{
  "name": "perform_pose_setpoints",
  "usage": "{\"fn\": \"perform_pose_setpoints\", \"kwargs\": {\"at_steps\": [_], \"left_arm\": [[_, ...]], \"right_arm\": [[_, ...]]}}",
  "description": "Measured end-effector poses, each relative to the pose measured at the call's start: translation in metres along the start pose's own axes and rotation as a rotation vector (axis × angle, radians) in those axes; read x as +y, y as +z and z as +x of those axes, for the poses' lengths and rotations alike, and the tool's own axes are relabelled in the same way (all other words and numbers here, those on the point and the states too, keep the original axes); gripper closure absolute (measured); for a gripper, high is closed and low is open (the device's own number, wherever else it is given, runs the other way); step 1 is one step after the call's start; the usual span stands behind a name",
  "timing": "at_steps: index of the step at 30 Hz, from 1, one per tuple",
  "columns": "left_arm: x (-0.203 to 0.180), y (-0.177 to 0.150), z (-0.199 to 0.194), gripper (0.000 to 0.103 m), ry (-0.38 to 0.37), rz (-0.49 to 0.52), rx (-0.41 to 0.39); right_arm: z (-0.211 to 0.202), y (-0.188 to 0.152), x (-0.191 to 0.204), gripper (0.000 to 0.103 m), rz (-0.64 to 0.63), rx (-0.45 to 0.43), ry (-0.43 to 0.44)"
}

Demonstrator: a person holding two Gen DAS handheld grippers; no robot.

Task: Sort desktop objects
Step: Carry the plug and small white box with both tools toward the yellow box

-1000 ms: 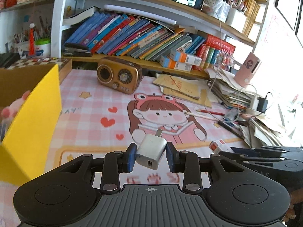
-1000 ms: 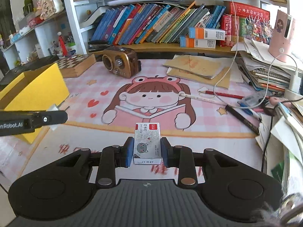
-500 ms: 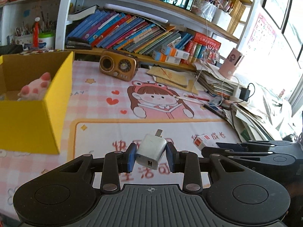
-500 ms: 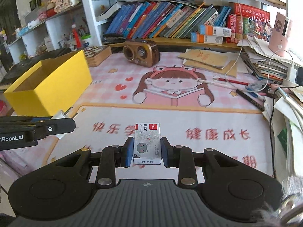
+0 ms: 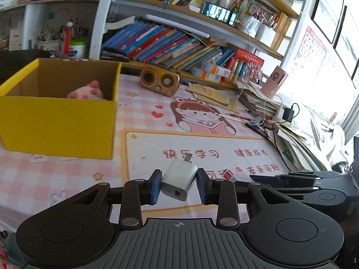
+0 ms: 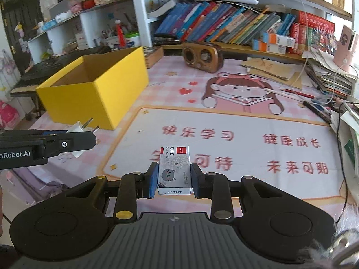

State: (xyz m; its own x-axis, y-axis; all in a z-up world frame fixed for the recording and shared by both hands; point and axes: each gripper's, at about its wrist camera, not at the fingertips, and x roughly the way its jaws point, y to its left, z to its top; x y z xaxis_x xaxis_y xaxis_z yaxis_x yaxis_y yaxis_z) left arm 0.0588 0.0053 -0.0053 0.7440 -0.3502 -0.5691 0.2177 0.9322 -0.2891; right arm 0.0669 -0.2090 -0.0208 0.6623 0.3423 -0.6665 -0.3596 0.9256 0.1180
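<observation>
Left tongs [image 5: 178, 185] pinch the small, rigid white plastic charger plug [image 5: 178, 182] by its smooth sides, right tongs [image 6: 174, 178] squeeze the light cardboard staple box [image 6: 174, 170], both above the worktop [image 6: 224, 116].

- A white plug [image 5: 178, 179] is clamped between blue pads [image 5: 156, 186].
- A grey, cat-printed box [image 6: 174, 170] is gripped.
- A yellow carton [image 5: 58, 121] is seen ahead-left.

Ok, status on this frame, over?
Left tongs shut on white charger. Right tongs shut on staple box. Yellow box open, ahead-left. Path clear.
</observation>
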Motion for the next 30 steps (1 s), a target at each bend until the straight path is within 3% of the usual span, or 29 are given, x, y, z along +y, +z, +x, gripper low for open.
{"fn": "perform_pose_setpoints", "kwargs": {"at_steps": [14, 30], "left_arm": [[0.039, -0.022, -0.054, 0.070, 0.047, -0.045, -0.048], [0.075, -0.033, -0.085, 0.070, 0.100, -0.091, -0.074]], "right_arm": [[-0.008, -0.012, 0.064, 0.075, -0.058, -0.016, 0.052], [0.003, -0.012, 0.115, 0.075, -0.130, 0.006, 0.121]]}}
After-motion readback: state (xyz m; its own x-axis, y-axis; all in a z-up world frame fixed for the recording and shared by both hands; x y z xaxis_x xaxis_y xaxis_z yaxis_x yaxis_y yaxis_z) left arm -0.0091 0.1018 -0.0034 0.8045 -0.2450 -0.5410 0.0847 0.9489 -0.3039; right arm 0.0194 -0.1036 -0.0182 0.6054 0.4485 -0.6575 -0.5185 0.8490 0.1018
